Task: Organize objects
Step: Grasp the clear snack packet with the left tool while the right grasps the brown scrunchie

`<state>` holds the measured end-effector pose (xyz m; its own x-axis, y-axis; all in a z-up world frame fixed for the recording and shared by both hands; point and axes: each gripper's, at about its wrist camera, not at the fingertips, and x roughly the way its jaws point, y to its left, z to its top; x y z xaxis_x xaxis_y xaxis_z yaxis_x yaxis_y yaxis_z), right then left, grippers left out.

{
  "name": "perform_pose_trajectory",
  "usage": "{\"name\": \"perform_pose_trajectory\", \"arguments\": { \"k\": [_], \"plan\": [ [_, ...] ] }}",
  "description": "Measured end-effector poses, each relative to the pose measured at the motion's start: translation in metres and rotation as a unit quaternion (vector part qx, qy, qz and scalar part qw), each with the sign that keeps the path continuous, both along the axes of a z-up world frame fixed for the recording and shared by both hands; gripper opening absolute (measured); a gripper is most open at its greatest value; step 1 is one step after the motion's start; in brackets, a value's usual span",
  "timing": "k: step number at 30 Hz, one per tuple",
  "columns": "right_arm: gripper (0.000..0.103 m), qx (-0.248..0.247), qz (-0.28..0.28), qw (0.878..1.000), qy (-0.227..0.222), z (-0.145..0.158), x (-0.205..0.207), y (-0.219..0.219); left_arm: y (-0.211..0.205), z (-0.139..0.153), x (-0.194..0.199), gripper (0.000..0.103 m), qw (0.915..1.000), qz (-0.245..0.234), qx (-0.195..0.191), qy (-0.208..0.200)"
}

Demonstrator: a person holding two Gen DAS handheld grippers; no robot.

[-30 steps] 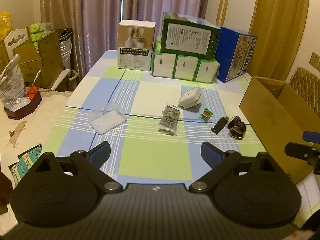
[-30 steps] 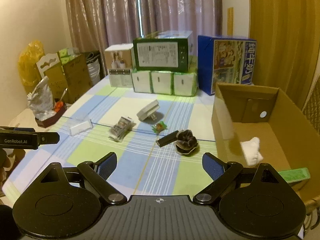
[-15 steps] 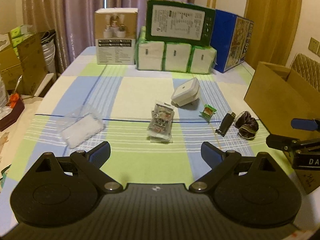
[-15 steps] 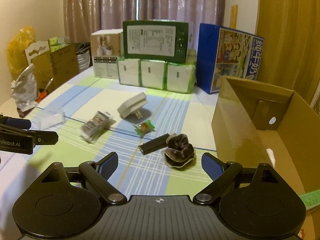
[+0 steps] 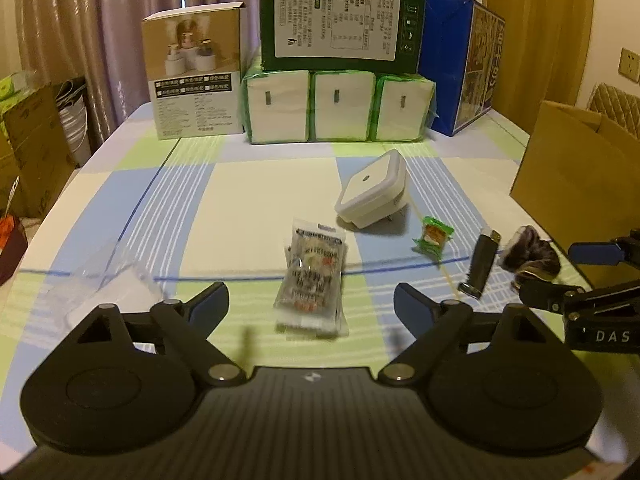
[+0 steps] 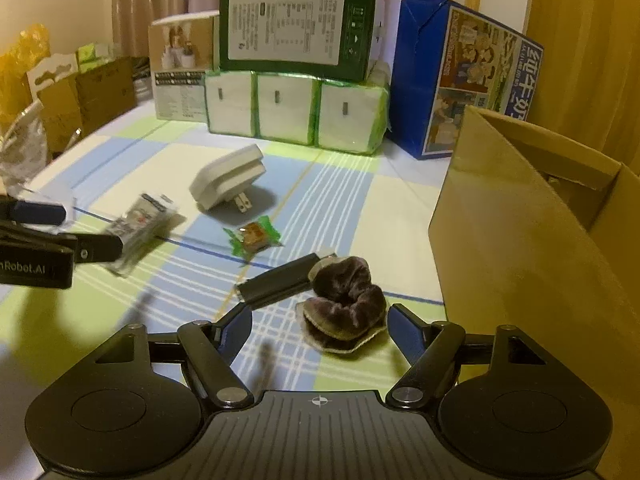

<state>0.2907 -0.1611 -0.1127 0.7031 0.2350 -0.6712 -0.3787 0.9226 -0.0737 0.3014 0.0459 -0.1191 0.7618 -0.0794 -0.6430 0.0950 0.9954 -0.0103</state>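
On the checked tablecloth lie a clear snack packet [image 5: 314, 278], a white plug adapter [image 5: 374, 196], a green-wrapped candy [image 5: 433, 236], a black USB stick [image 5: 482, 266] and a dark velvet scrunchie [image 5: 530, 258]. My left gripper [image 5: 311, 300] is open, low over the table, its fingers either side of the snack packet's near end. My right gripper [image 6: 320, 326] is open with the scrunchie [image 6: 346, 312] just ahead between its fingers, the USB stick [image 6: 280, 280] beside its left finger. The candy [image 6: 253, 237], adapter [image 6: 228, 180] and packet [image 6: 138, 226] lie farther left.
An open cardboard box [image 6: 532, 240] stands at the right, close to the right gripper. Tissue packs [image 5: 338, 108], a green box, a white box [image 5: 196, 80] and a blue carton [image 6: 460, 80] line the back. A clear plastic bag [image 5: 96, 280] lies front left.
Both grippers have moved forward and down toward the table. The left one closed in on the snack packet, the right one on the scrunchie. Both stayed open.
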Motion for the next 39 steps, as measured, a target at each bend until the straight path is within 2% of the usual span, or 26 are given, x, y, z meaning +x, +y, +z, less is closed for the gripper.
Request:
{"name": "perform_pose_trajectory", "arguments": {
  "k": [4, 7, 12, 15, 16, 18, 22, 27, 39],
  "plan": [
    [0.069, -0.013, -0.013, 1.000, 0.004, -0.010, 0.014, 0.001, -0.004, -0.006, 0.013, 0.082, 0.9999, -0.007, 0.009, 0.000],
    [0.062, -0.017, -0.025, 0.999, 0.013, -0.016, 0.024, -0.002, -0.008, -0.009, 0.019, 0.081, 0.9998, -0.014, 0.016, 0.000],
    [0.036, -0.018, -0.039, 0.999, 0.023, -0.019, 0.031, -0.003, -0.013, -0.016, 0.028, 0.066, 0.9992, -0.020, 0.034, 0.008],
    [0.026, -0.018, -0.049, 0.998, 0.026, -0.017, 0.031, -0.004, -0.015, -0.019, 0.031, 0.057, 0.9988, -0.020, 0.042, 0.013],
    [0.025, -0.017, -0.052, 0.998, 0.028, -0.016, 0.031, -0.005, -0.015, -0.019, 0.031, 0.055, 0.9988, -0.020, 0.044, 0.013],
    [0.022, -0.013, -0.057, 0.998, 0.032, -0.015, 0.029, -0.005, -0.015, -0.022, 0.033, 0.044, 0.9987, -0.018, 0.045, 0.017],
    [0.021, -0.011, -0.065, 0.997, 0.032, -0.015, 0.024, -0.003, -0.015, -0.025, 0.033, 0.038, 0.9984, -0.016, 0.050, 0.024],
    [0.020, -0.004, -0.068, 0.997, 0.035, -0.012, 0.018, -0.004, -0.015, -0.025, 0.032, 0.032, 0.9984, -0.013, 0.048, 0.027],
    [0.020, 0.021, -0.058, 0.998, 0.030, 0.009, -0.019, -0.008, -0.018, -0.010, -0.002, 0.031, 0.9978, 0.009, 0.023, 0.061]
  ]
}}
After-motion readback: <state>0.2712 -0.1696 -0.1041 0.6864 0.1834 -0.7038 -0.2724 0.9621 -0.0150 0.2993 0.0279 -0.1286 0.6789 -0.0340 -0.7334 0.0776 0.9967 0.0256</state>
